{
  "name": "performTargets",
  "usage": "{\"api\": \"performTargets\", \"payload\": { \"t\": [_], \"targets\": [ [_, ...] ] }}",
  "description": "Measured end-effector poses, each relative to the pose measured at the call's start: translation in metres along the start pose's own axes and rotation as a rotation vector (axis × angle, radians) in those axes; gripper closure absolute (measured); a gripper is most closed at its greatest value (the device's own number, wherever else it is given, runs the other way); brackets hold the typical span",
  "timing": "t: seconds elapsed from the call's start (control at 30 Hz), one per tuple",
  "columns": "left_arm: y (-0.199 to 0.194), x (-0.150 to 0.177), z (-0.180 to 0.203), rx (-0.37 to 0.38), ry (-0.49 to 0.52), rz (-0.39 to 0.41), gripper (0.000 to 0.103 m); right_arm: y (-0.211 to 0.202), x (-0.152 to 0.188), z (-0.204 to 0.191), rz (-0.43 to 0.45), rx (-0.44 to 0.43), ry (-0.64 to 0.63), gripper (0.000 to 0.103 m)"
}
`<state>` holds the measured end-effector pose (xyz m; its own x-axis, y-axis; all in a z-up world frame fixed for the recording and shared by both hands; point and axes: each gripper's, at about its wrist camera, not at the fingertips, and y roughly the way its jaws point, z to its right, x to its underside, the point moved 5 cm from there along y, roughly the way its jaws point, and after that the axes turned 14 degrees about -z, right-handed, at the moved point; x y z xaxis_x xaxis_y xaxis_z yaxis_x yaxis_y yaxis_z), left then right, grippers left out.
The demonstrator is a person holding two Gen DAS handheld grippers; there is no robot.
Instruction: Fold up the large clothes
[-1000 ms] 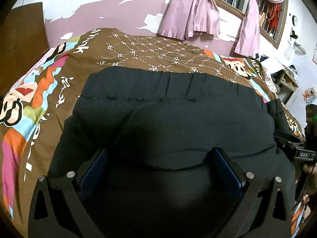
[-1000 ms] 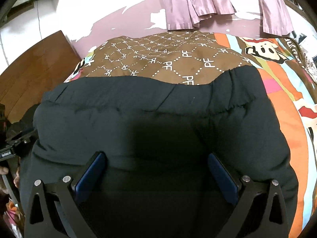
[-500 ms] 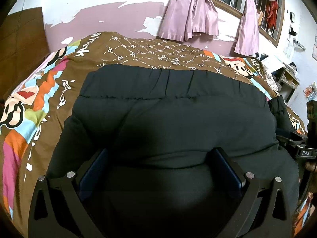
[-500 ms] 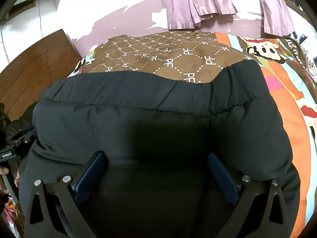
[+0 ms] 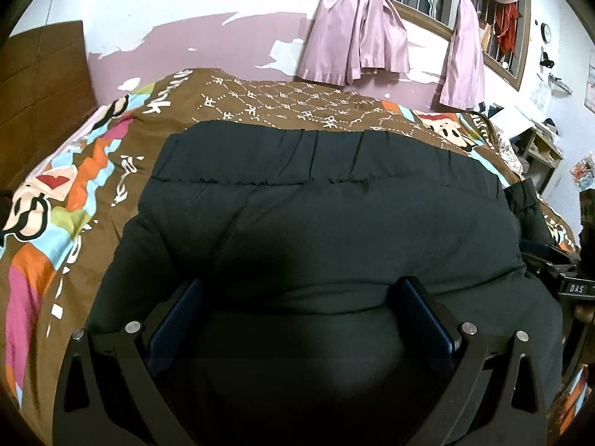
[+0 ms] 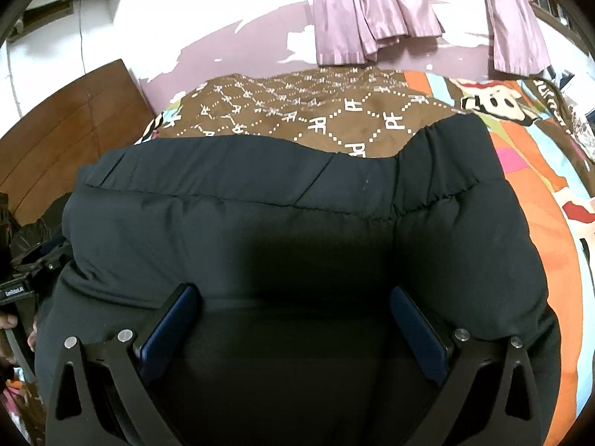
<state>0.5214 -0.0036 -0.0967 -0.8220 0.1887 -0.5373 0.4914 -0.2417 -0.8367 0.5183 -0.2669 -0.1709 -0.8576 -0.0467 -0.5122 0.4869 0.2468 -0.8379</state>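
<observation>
Spread flat across the brown patterned bedspread (image 5: pixel 282 107) is a bulky black padded jacket (image 5: pixel 327 223), its elastic hem toward the pink-curtained window (image 5: pixel 357 37). The left gripper (image 5: pixel 297 319) and right gripper (image 6: pixel 293 323) are both held wide apart above the dark fabric, nothing being clamped between their blue-padded fingers (image 6: pixel 171 327).

A bulky black padded jacket (image 5: pixel 334 223) lies spread across the bed, filling the centre and lower frame of both views. Its stitched, gathered hem band (image 6: pixel 260 174) runs along the far edge, slightly puckered.
</observation>
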Motion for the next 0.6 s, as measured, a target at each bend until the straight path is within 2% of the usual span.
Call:
{"api": "performTargets", "payload": {
  "t": [0.17,0.37,0.43,0.6],
  "targets": [
    [-0.005,0.003,0.009,-0.088,0.037,0.032,0.001,-0.007,0.006,-0.004,0.056,0.057,-0.018,0.0],
    [-0.007,0.003,0.007,-0.089,0.029,0.037,0.001,-0.011,0.007,-0.016,0.084,0.192,-0.057,0.0],
    [-0.01,0.003,0.006,-0.096,0.022,0.042,0.001,-0.014,0.009,-0.017,0.1,0.213,-0.063,0.0],
    [-0.028,0.004,0.001,-0.183,0.036,0.092,0.001,-0.02,0.01,-0.018,0.117,0.234,-0.074,0.0]
  ]
}}
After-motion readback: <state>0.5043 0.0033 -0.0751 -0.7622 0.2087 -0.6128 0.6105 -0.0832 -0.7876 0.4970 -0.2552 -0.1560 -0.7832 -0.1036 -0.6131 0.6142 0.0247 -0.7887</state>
